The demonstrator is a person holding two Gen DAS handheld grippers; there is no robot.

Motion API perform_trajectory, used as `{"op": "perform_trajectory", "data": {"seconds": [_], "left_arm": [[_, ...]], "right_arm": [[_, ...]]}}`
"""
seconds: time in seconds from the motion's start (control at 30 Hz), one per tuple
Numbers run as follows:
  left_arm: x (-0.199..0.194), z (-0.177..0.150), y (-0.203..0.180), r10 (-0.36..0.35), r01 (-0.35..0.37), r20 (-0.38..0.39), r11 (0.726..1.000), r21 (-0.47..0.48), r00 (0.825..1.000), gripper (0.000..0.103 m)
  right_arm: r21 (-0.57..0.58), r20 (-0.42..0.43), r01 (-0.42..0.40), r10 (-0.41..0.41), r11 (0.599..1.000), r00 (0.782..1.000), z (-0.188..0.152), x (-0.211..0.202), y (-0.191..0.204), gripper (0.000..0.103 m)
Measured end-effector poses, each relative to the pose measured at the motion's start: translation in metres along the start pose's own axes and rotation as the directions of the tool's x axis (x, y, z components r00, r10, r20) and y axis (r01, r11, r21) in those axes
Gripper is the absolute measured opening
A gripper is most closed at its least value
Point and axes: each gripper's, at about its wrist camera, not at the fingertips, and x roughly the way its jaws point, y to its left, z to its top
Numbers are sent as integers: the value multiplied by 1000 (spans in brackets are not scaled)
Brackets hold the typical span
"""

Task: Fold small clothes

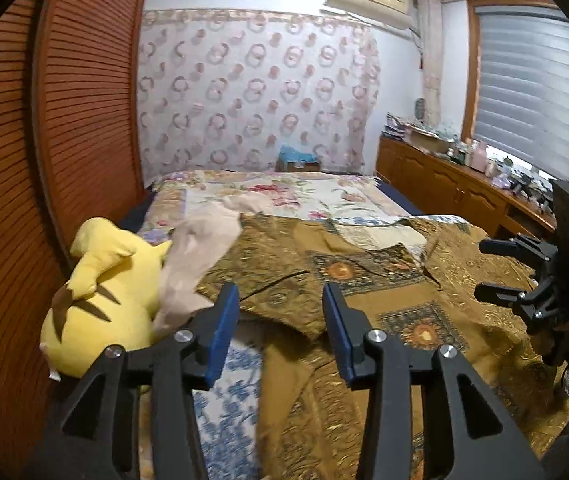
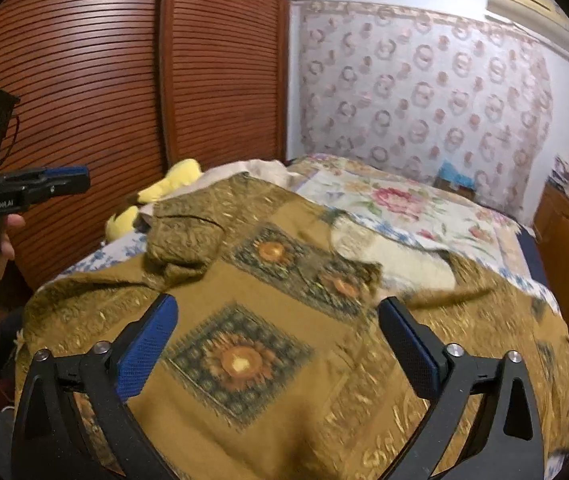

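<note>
Bed [image 1: 284, 196] is boxed in: slatted wardrobe [image 1: 84, 120] tight on the left edge, dresser [image 1: 444, 184] along the right. Both grippers hover w/ jaws apart, empty: left gripper [image 1: 280, 328], right gripper [image 2: 276, 344]. Brown patterned shirt [image 2: 244, 320] lies spread on the bed's near half, rumpled, collar open, sunflower squares showing. Yellow plush [image 1: 96, 300] & beige cloth [image 1: 196, 252] sit at its left edge.
</note>
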Motion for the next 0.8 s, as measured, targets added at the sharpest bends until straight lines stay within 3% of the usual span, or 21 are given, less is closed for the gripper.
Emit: {"op": "perform_trajectory", "data": {"seconds": [0.2, 0.3, 0.47, 0.63, 0.8], "left_arm": [[-5, -12, 15, 37, -37, 2, 999, -32, 999, 48], [-6, -16, 19, 51, -51, 6, 998, -44, 999, 48], [-10, -21, 25, 78, -77, 13, 996, -49, 997, 49], [-10, -28, 34, 80, -80, 7, 994, -70, 997, 49], [-8, -34, 38, 83, -83, -9, 994, -76, 997, 49]], "right_arm": [[-73, -29, -57, 55, 996, 998, 25, 36, 23, 96], [-94, -63, -105, 99, 990, 993, 35, 60, 36, 89], [-122, -136, -185, 169, 975, 976, 45, 104, 60, 68], [-138, -190, -247, 219, 959, 957, 50, 135, 86, 65], [-191, -236, -266, 219, 945, 947, 52, 156, 112, 63]]}}
